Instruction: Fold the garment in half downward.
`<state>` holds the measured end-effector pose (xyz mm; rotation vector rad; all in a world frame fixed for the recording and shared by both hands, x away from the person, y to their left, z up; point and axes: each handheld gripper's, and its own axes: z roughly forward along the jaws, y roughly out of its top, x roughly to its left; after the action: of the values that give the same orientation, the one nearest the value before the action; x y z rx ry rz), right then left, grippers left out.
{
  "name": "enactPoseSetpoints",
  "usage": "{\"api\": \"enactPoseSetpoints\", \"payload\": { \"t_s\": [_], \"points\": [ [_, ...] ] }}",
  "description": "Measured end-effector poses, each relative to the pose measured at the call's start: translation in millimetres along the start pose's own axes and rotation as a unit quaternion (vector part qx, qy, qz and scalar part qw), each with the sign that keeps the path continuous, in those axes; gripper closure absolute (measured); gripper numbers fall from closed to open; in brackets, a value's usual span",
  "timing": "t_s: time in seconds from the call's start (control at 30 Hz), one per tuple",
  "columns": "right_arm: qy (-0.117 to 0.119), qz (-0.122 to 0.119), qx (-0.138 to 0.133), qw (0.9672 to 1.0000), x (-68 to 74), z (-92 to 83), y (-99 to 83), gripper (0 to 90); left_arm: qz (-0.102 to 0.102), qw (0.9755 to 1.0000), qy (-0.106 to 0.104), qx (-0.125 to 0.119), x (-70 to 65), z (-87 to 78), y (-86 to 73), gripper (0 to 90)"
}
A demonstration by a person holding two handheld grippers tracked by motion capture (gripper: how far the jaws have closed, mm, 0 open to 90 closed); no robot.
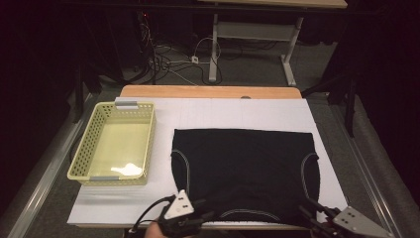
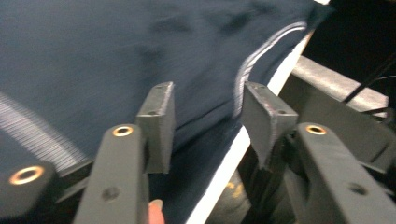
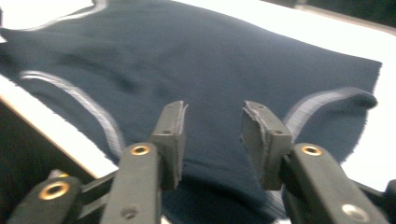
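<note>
black jaws, brass-looking rivets, grey plates

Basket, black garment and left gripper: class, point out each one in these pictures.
Basket (image 1: 148,144), high view, on its right wall.
Black garment (image 1: 245,163), high view, on the middle of the cloth.
Left gripper (image 2: 208,119), left gripper view, between its fingertips.

One black garment (image 1: 243,171) is seen, spread flat on the white sheet (image 1: 223,116). Two pale-trimmed armholes can be counted on it, one at each side, and one pale-trimmed neck curve at its near edge. One yellow basket (image 1: 99,144) is seen to the left of the garment. Two grey clips are seen on the basket, one on its far rim and one on its near rim. Two grippers are counted at the near edge of the garment: the left gripper (image 1: 202,212) and the right gripper (image 1: 308,212). One white sheet is counted under the garment. One more table (image 1: 277,5) is seen far behind the garment.
</note>
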<state>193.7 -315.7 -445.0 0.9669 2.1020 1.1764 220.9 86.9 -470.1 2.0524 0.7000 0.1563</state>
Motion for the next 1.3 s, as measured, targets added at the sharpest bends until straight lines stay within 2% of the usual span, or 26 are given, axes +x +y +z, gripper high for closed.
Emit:
{"api": "enactPoseSetpoints", "payload": {
  "t_s": [0.03, 0.07, 0.17, 0.23, 0.27, 0.37, 0.43, 0.47, 0.5, 0.6, 0.67, 0.87, 0.97, 1.03, 1.13, 1.2, 1.3],
  "points": [
    [0.010, -0.008, 0.003, 0.9999, 5.6, 4.8, 1.7, 67.0, 0.011, 0.9998, -0.013, 0.009, -7.7, 15.9, 4.0, 51.1],
    [0.023, -0.018, 0.011, 0.9995, 13.3, 12.0, 3.6, 67.6, 0.017, 0.9995, -0.020, 0.018, -10.7, 24.9, 5.4, 51.1],
    [0.058, -0.036, 0.039, 0.9969, 32.1, 33.9, 3.5, 65.8, 0.029, 0.9986, -0.017, 0.040, -15.8, 43.8, 5.2, 51.3],
    [0.066, -0.046, 0.059, 0.9950, 39.9, 44.1, 0.9, 60.7, 0.036, 0.9982, -0.008, 0.046, -16.4, 47.6, 3.7, 53.2],
    [0.065, -0.053, 0.068, 0.9942, 42.1, 47.9, -0.8, 58.8, 0.041, 0.9980, 0.000, 0.047, -16.7, 47.5, 3.0, 58.4],
    [0.067, -0.053, 0.091, 0.9921, 41.0, 56.2, -8.2, 57.6, 0.040, 0.9983, 0.004, 0.042, -15.2, 47.8, 1.1, 70.1],
    [0.064, -0.053, 0.082, 0.9932, 37.7, 57.3, -12.8, 63.2, 0.039, 0.9984, 0.002, 0.041, -14.0, 47.9, 1.0, 75.9],
    [0.066, -0.040, 0.080, 0.9938, 35.6, 57.2, -13.0, 65.9, 0.040, 0.9984, 0.003, 0.040, -14.0, 47.7, 1.1, 77.7],
    [0.065, -0.038, 0.081, 0.9939, 34.7, 57.2, -12.9, 69.9, 0.042, 0.9983, 0.003, 0.039, -14.2, 47.4, 0.8, 78.9],
    [0.059, -0.050, 0.082, 0.9936, 36.2, 56.4, -11.8, 76.9, 0.037, 0.9986, 0.001, 0.037, -13.9, 45.0, 1.9, 80.7],
    [0.063, -0.055, 0.082, 0.9931, 36.8, 53.0, -9.0, 78.6, 0.035, 0.9988, -0.006, 0.033, -15.0, 41.1, 4.2, 80.9],
    [0.068, -0.062, 0.044, 0.9948, 41.1, 28.3, 0.0, 78.6, 0.033, 0.9989, -0.032, 0.008, -24.8, 23.8, 11.8, 80.2],
    [0.069, -0.057, 0.048, 0.9948, 38.5, 26.3, -5.3, 74.0, 0.034, 0.9978, -0.052, 0.024, -22.5, 27.0, 6.2, 78.0],
    [0.076, -0.042, 0.063, 0.9942, 35.3, 31.2, -10.9, 64.0, 0.032, 0.9975, -0.054, 0.033, -18.6, 29.0, 1.7, 68.0],
    [0.077, -0.026, 0.050, 0.9955, 30.7, 27.7, -8.8, 54.9, 0.022, 0.9988, -0.043, 0.012, -8.5, 21.0, -0.1, 52.1],
    [0.067, -0.018, 0.036, 0.9970, 25.1, 22.2, -6.2, 52.4, 0.015, 0.9995, -0.027, -0.009, 0.5, 11.6, -0.6, 45.0],
    [0.049, 0.007, 0.021, 0.9986, 10.1, 14.8, -7.0, 50.1, 0.000, 0.9994, -0.003, -0.035, 16.4, -3.1, -3.4, 36.1]
  ]
}}
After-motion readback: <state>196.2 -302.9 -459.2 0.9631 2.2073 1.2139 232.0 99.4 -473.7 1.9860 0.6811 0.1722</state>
